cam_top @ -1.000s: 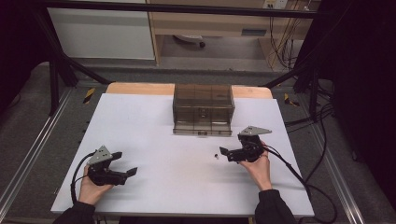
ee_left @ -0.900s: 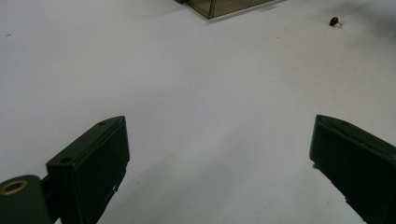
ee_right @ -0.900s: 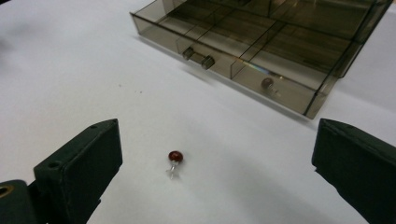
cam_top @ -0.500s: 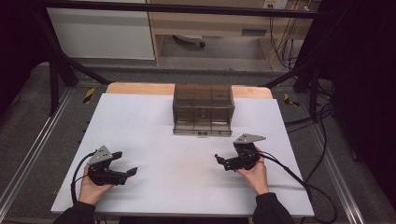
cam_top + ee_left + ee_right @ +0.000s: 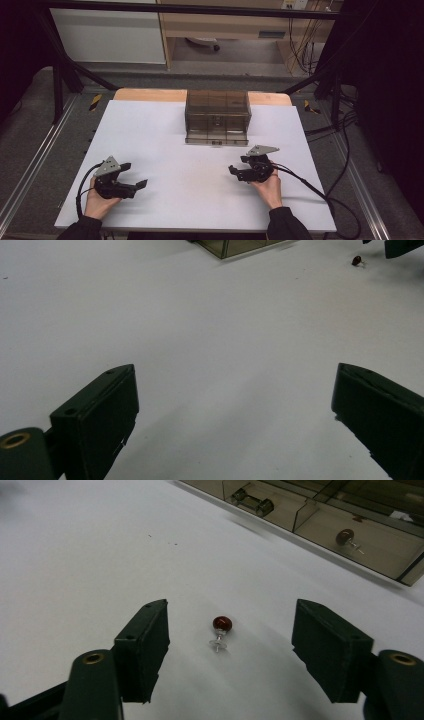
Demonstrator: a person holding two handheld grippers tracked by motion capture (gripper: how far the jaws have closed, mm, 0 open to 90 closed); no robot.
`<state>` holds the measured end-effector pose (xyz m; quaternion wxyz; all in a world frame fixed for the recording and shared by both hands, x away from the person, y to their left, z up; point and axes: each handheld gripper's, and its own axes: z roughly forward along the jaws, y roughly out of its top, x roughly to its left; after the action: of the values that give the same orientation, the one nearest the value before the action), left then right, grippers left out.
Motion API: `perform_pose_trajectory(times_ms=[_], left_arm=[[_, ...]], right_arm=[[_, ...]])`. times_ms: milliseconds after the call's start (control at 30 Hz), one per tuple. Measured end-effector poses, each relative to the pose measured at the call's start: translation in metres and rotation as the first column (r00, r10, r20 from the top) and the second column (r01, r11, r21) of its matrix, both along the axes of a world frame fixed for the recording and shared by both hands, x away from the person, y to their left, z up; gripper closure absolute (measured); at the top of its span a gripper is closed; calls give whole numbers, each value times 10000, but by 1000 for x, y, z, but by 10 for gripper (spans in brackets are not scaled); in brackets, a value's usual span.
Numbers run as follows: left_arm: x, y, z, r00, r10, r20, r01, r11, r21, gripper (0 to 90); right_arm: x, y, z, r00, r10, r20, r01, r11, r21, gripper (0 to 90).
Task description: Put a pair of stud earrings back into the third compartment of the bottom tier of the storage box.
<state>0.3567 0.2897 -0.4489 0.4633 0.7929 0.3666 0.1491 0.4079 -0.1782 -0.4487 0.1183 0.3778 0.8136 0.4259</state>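
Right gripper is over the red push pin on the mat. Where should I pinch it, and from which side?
Probably the round red head of the push pin: it is the widest part, while the clear collar and tip look too slim. The pin lies on its side midway between the open jaws of the right gripper, so come straight down and close across the head.

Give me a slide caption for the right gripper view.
Open right gripper poised over a red-headed push pin on the white table, smoky drawer box behind.
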Motion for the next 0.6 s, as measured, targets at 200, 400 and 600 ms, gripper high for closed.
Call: perform_pose_trajectory(times_ms=[200,400,600], left_arm=[[0,0,0,10000,2,11,-2,10000,20,46],[0,0,0,10000,-4,12,4,10000,3,46],[0,0,0,10000,-1,7,1,10000,11,46]], right_arm=[[3,2,-4,10000,20,-77,-21,9998,-192,465],[4,3,-6,9999,151,-26,-152,9997,-189,551],[5,3,-8,9997,242,-58,-243,9994,-265,614]])
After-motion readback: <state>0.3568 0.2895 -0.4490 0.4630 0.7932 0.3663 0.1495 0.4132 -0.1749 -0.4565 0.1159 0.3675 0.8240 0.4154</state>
